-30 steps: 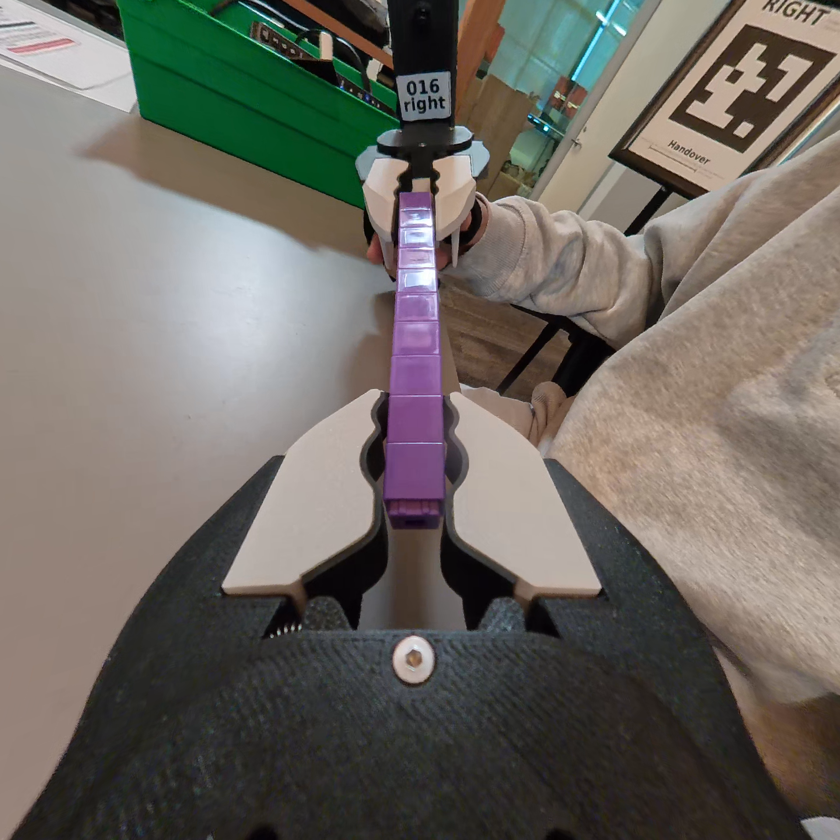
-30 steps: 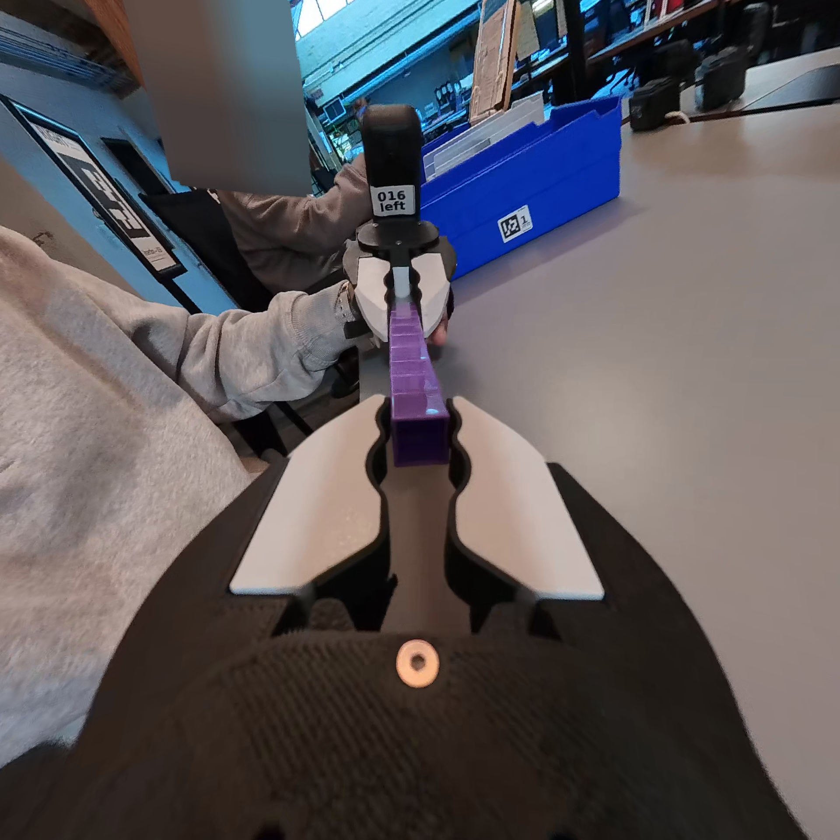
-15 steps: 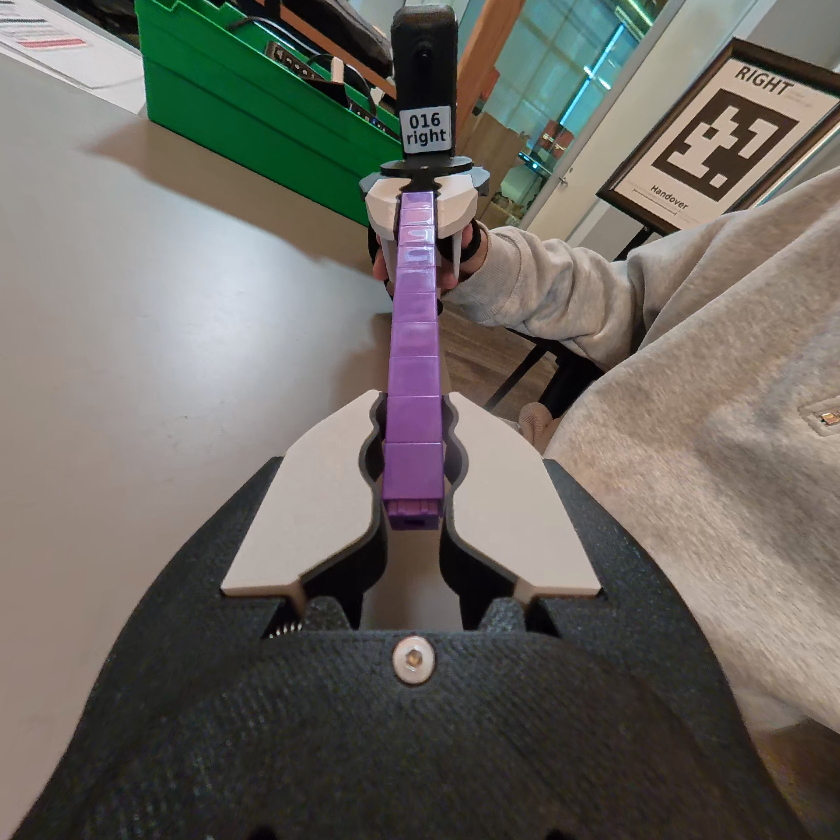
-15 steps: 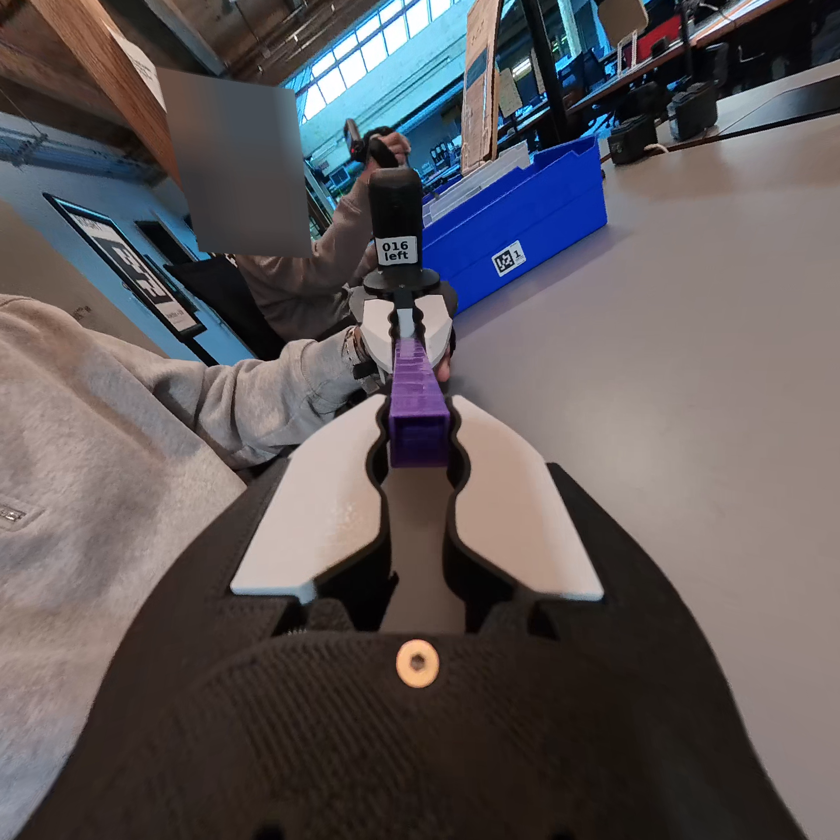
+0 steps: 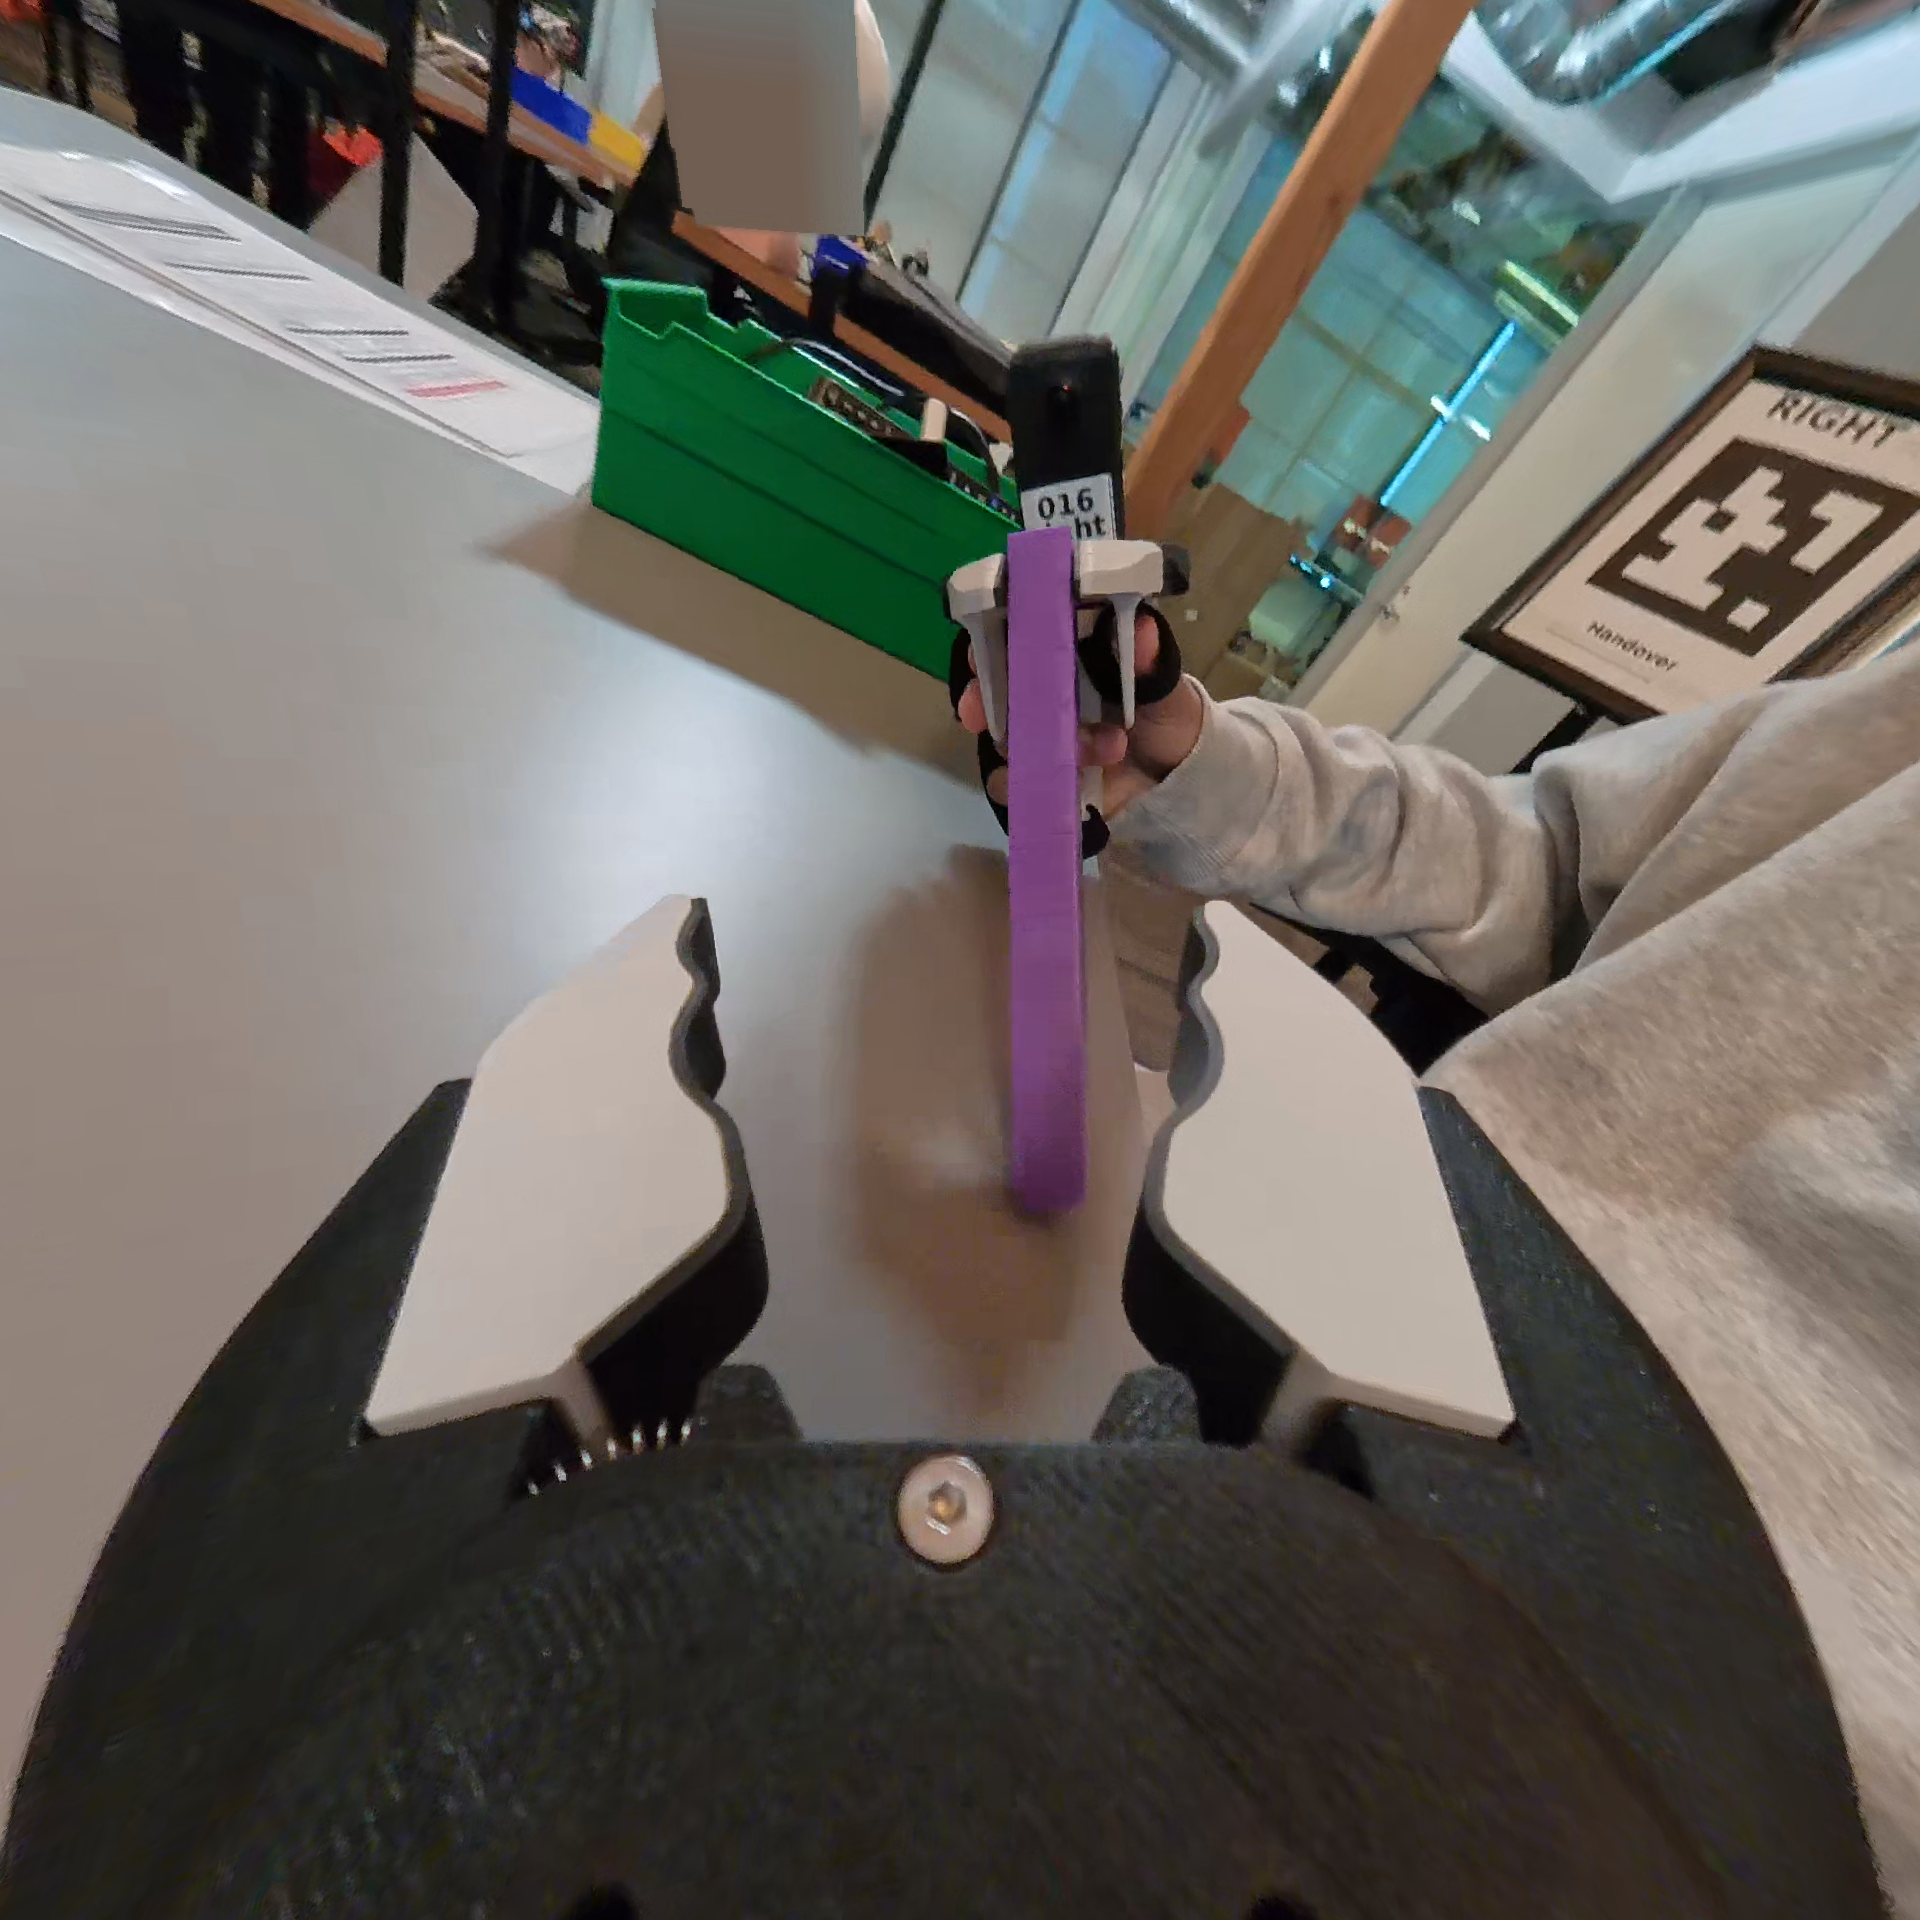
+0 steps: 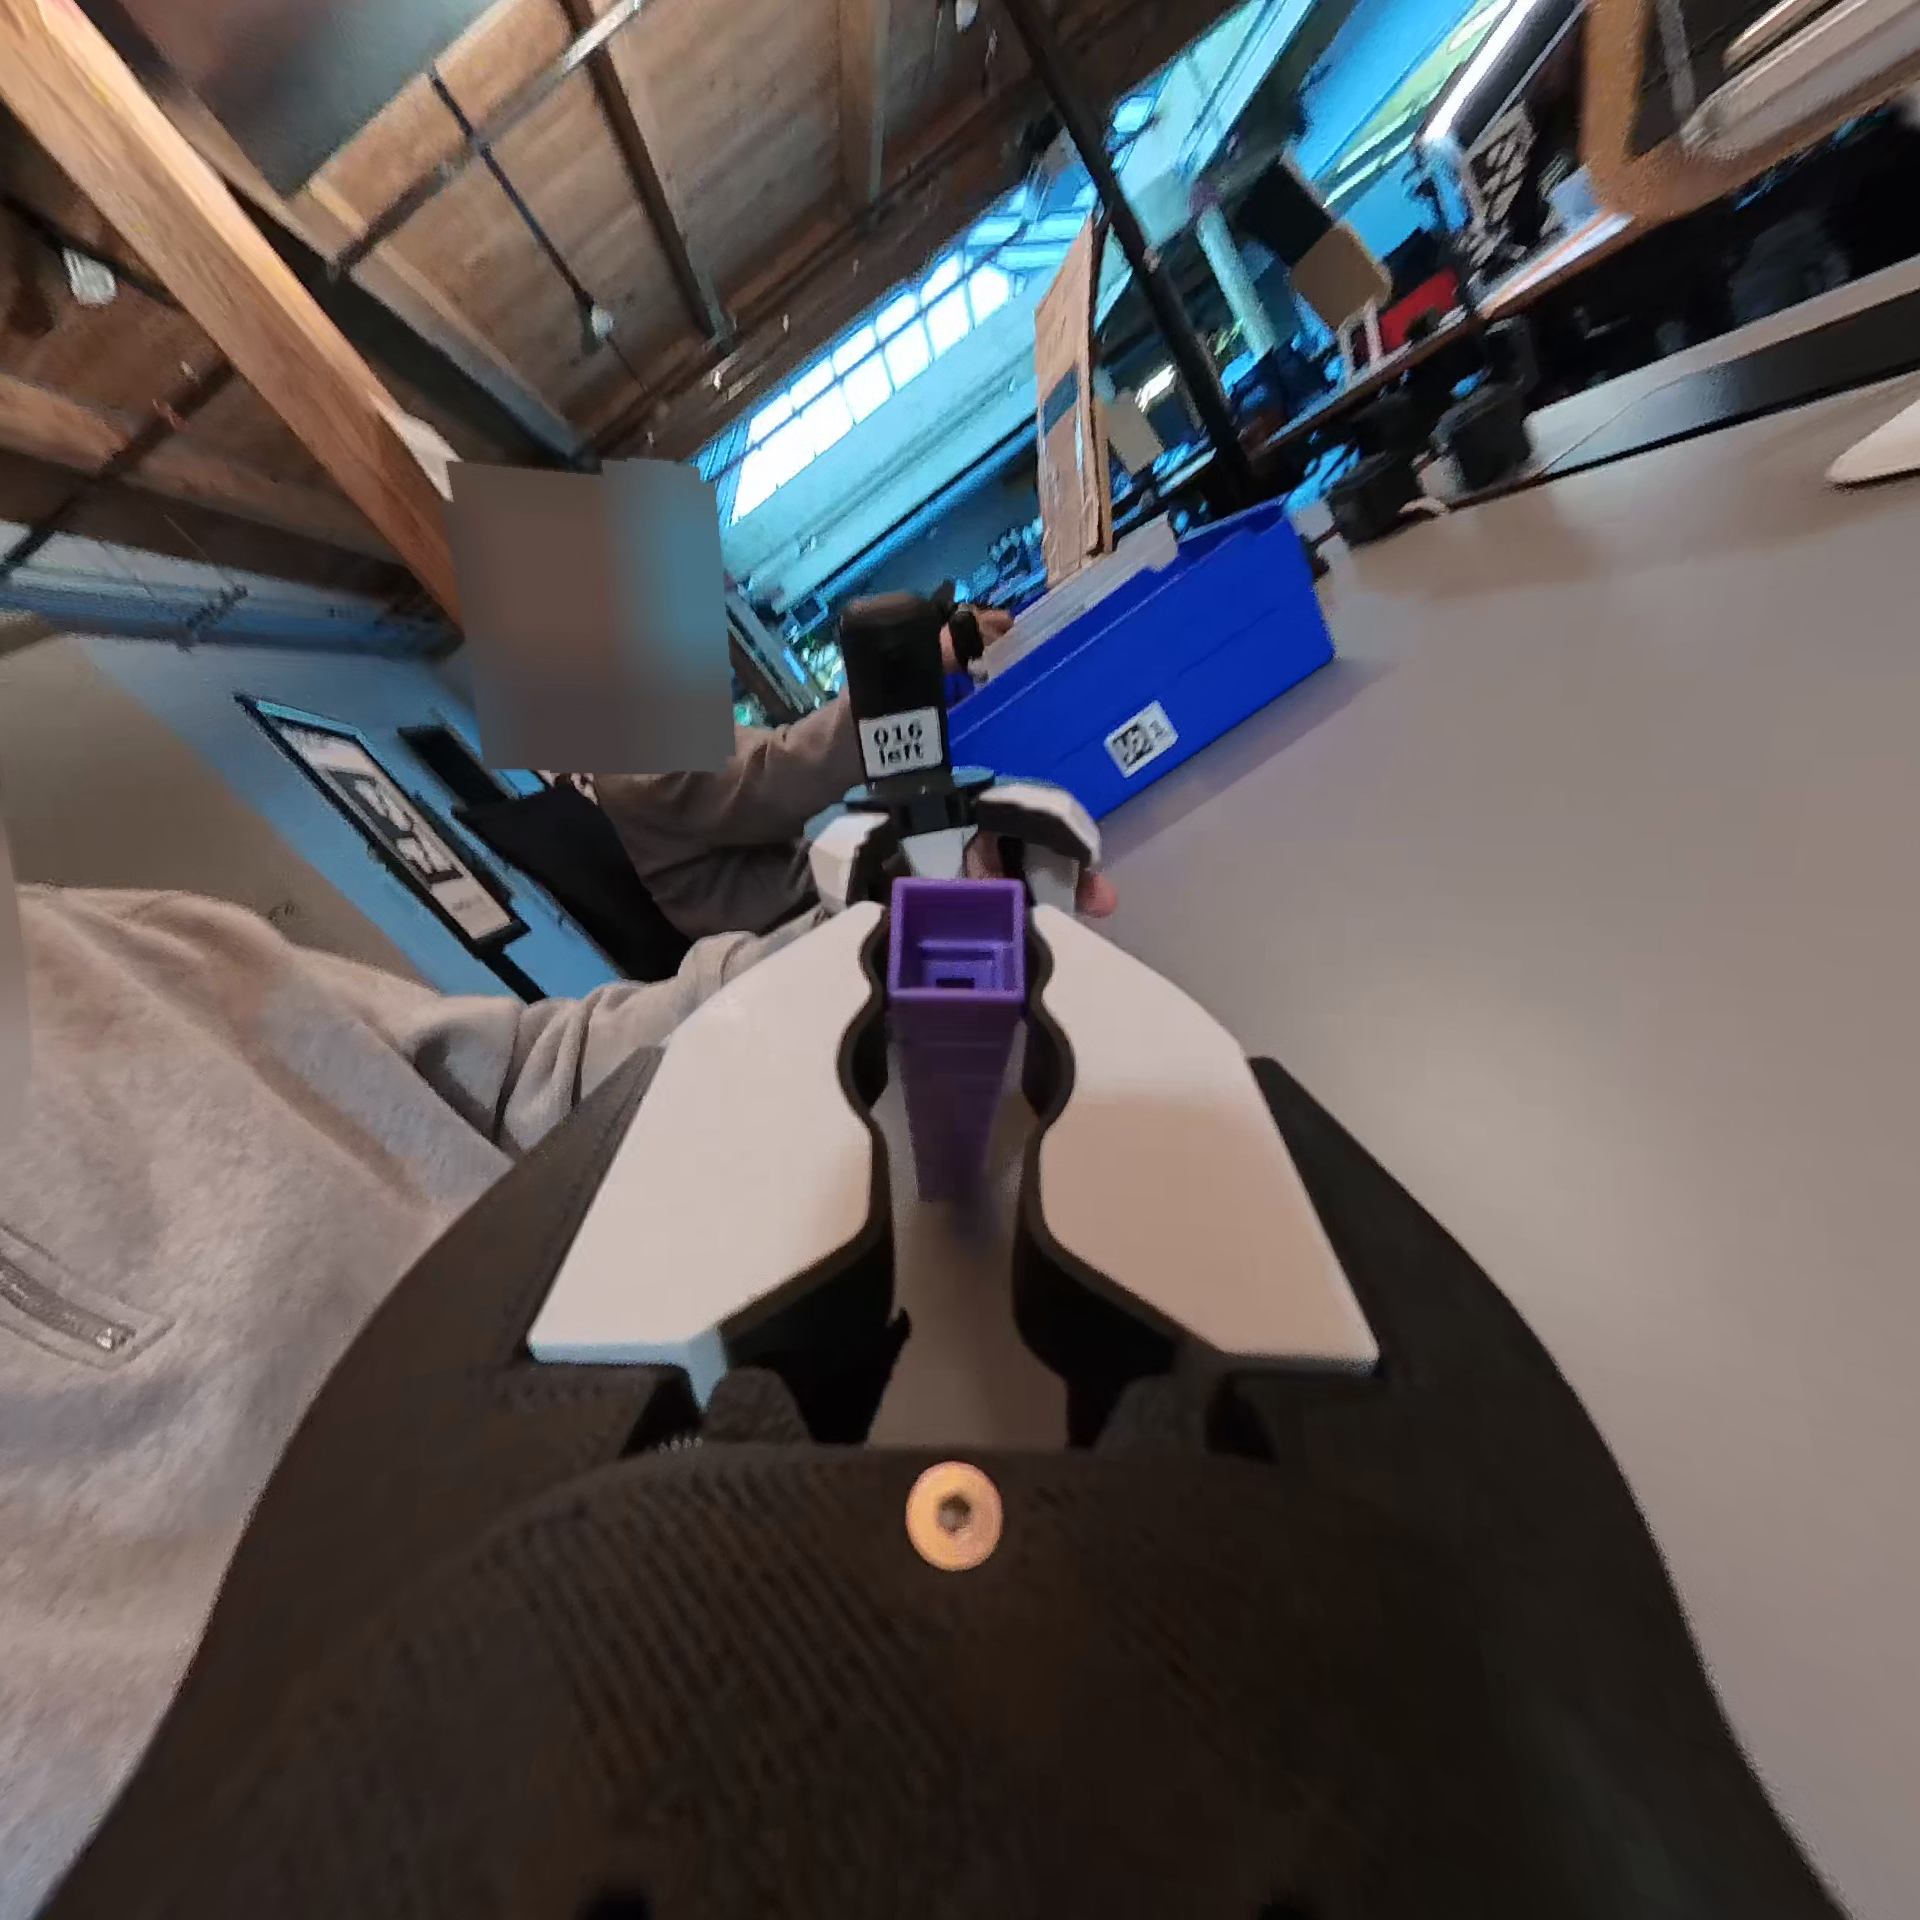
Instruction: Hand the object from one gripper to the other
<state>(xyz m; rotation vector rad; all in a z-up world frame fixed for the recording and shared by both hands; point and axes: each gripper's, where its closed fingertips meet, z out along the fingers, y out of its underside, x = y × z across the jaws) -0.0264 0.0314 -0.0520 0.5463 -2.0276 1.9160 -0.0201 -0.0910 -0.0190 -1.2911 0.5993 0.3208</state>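
A long purple bar of joined blocks (image 5: 1044, 935) is held by my right gripper (image 5: 1049, 665), seen ahead in the left wrist view. The bar slopes down towards me, and its blurred near end hangs between my left fingers without touching them. My left gripper (image 5: 948, 925) is open wide and empty. In the right wrist view my right gripper (image 6: 956, 935) is shut on the bar (image 6: 956, 1091), whose hollow square end sits at the fingertips. The left gripper (image 6: 951, 852) shows beyond it, open.
The grey table (image 5: 312, 727) lies under both grippers. A green bin (image 5: 769, 488) and a paper sheet (image 5: 260, 291) are at its far side. A blue bin (image 6: 1143, 675) stands on the table (image 6: 1558, 935). A grey sleeve (image 5: 1455, 831) and a framed marker sign (image 5: 1745, 540) are at right.
My left gripper has opened and let go of the purple bar. My right gripper keeps hold of it and has tilted it, so the bar's free end has swung downwards.
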